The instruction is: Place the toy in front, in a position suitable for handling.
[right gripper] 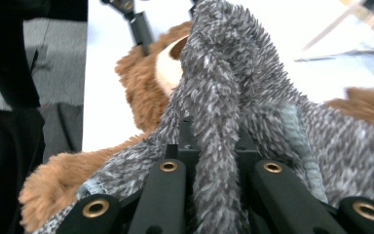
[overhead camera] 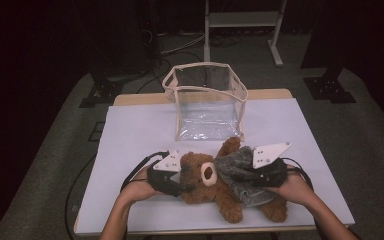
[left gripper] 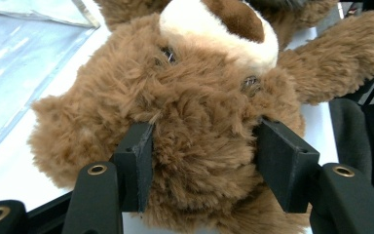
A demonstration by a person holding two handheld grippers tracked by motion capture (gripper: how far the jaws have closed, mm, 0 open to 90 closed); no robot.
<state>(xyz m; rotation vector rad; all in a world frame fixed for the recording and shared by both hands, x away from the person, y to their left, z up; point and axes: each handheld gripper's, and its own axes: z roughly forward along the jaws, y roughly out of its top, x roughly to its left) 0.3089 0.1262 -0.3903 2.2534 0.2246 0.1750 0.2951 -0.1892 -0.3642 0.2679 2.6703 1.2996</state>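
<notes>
On the near half of the white table (overhead camera: pixel 130 130), seen from the high view, the teddy bear (overhead camera: pixel 202 186) lay on its back, just in front of the clear plastic bag (overhead camera: pixel 205 100) that stood open behind it. The bear was my landmark for everything else. My left gripper (overhead camera: pixel 182 186) sat at the bear's head, on its left side as I faced it, with my left hand (overhead camera: pixel 140 187) behind it. My right gripper (overhead camera: pixel 252 175) rested over the bear's body, on the grey fuzzy sweater (overhead camera: pixel 237 177) the bear wore, with my right hand (overhead camera: pixel 295 187) wrapped around the tool. One brown arm stuck up toward the bag, and both legs pointed toward the table's near edge.

In the left gripper view, the bear's head (left gripper: pixel 195 107) lay between my two black jaws. They were spread wide, one pressed into the fur on each side of the head, so the head was clasped between them. The cream muzzle sat just beyond, and a corner of the bag (left gripper: pixel 29 48) showed past the bear's ear.

In the right gripper view, my jaws were squeezed close together on a raised fold of the sweater (right gripper: pixel 224 97), pinching it up off the bear's chest. Beyond the fold lay the bear's face (right gripper: pixel 156 73), and the left gripper (right gripper: pixel 139 24) stood just behind that.
</notes>
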